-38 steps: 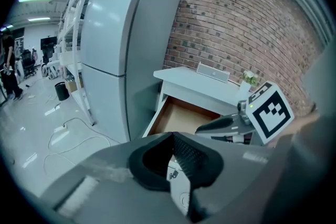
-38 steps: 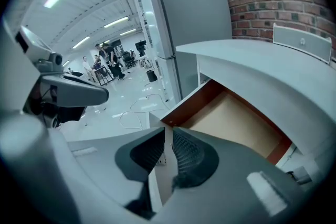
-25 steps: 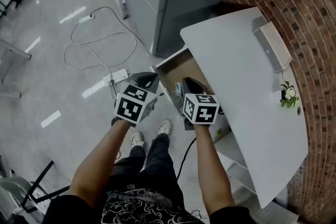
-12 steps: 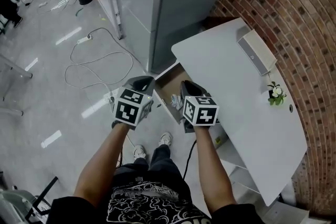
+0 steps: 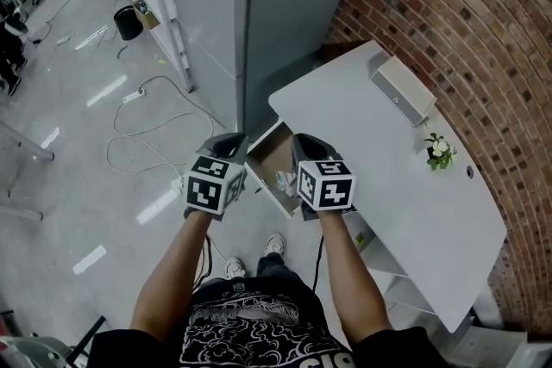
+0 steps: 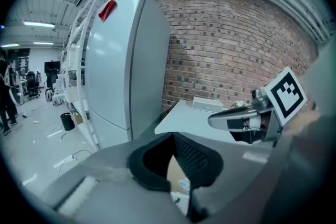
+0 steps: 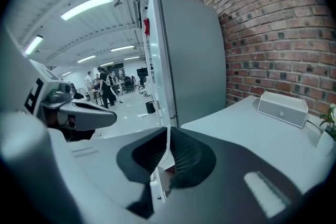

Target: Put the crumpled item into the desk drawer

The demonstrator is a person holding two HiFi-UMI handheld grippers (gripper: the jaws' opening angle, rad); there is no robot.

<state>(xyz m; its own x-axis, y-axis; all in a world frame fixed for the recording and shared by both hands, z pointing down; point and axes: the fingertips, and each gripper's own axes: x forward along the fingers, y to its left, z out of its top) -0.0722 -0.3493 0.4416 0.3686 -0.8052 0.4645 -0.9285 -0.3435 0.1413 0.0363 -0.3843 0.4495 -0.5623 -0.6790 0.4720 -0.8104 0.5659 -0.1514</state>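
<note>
Crumpled item [image 5: 285,180]: a small pale wad. I see it lying inside the open drawer, at the near end, between my two grippers in the head view.
Drawer [image 5: 269,152]: standing open from the desk's left side, tan inside.
Left gripper [image 6: 172,136]: black pads pressed together at the tips and pinching nothing. I hold it just left of the drawer, above the floor.
Right gripper [image 7: 168,131]: tips also pressed together, empty. I hold it at the drawer's right edge, close to the desk.
Desk [image 5: 388,185]: a white top running off to the right along a brick wall [image 5: 466,21].
On the desk: a pale flat box [image 5: 401,90] at the far end, and a small plant with white flowers [image 5: 438,149] nearer, by the wall side.
Beyond the drawer: a tall grey cabinet [image 5: 250,13].
Floor, left: glossy grey, with a looped white cable [image 5: 147,129] and, farther off, a black bin [image 5: 128,21].
</note>
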